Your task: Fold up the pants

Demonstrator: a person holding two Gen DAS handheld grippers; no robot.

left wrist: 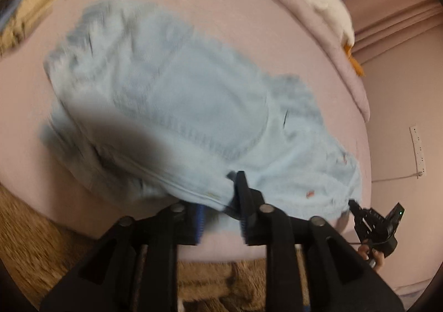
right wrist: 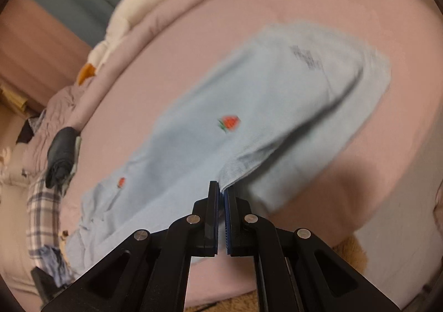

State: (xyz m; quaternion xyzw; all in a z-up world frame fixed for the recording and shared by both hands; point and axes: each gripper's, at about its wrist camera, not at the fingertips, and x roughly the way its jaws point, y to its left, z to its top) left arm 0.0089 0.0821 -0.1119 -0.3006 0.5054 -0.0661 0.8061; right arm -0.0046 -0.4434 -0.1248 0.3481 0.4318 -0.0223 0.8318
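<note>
The left hand-held gripper [left wrist: 221,201] pinches the near edge of a pair of light blue pants [left wrist: 171,107], its two fingers clamped on a fold of denim close to the camera. The right hand-held gripper [right wrist: 221,190] is also clenched, gripping a corner of the same pants where a doubled layer lifts off the surface. The pants lie spread on a pink bed [left wrist: 249,13], with small red strawberry patches [right wrist: 229,122] on the cloth. From both grippers the pants stretch straight away, their long axis running from the near edge of the bed toward its far side. In the left view the right gripper appears low on the right, at the same near edge, so both hands hold one end and neither looks clearly nearer. The views are blurred. A sensible next move would be to carry this held end forward over the far part.
</note>
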